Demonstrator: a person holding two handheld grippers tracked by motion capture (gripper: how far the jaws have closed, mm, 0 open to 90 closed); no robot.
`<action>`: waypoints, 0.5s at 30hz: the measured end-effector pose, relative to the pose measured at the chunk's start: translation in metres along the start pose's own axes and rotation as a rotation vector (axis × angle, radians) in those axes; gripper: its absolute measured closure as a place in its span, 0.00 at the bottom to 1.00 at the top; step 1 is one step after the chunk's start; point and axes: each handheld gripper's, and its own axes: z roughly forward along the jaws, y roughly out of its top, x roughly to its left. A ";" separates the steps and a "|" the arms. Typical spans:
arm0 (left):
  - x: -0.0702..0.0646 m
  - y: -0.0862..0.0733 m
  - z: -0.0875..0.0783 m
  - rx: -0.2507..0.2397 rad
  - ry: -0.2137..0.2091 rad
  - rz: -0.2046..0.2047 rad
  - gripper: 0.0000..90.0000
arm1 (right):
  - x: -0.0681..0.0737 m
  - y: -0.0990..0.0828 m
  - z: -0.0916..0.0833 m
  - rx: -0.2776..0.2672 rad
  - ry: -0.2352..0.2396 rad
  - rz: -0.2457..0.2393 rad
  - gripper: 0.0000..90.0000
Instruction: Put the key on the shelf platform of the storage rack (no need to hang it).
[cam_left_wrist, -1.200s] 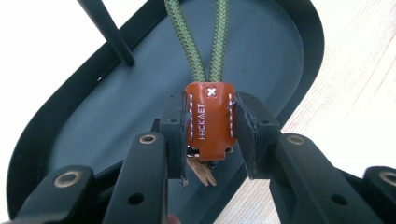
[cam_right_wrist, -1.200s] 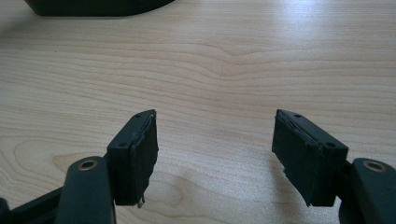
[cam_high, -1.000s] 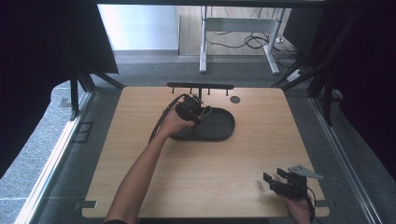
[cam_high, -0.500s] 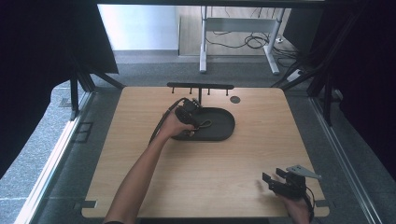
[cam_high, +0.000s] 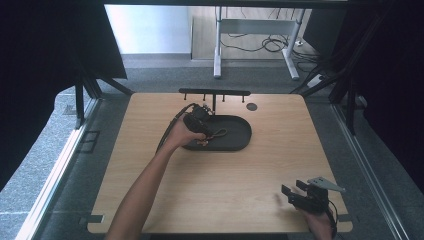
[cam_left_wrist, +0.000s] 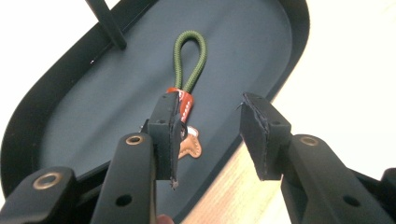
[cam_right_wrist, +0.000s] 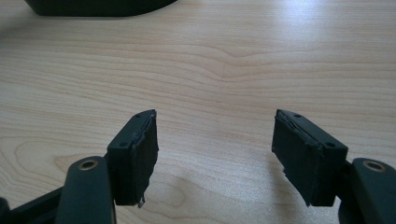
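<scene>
A: Apparently a release: the left tool (cam_left_wrist: 212, 135), jaws just parted and holding nothing, hung over the keychain (cam_left_wrist: 187, 100) lying in the black tray (cam_left_wrist: 84, 112).

B: Next, a clean withdrawal seemed due; the right tool (cam_right_wrist: 215, 156) gaped wide over the table (cam_right_wrist: 233, 70).
</scene>
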 end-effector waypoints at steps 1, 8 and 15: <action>-0.001 -0.002 -0.002 -0.004 -0.001 -0.001 0.65 | 0.000 0.000 0.000 0.000 0.000 0.000 0.35; -0.004 -0.011 -0.016 -0.025 -0.001 0.000 0.62 | 0.000 0.000 0.000 0.000 -0.001 0.000 0.35; -0.015 -0.028 -0.031 -0.077 -0.041 -0.003 0.63 | 0.000 0.001 -0.001 -0.004 -0.003 0.005 0.35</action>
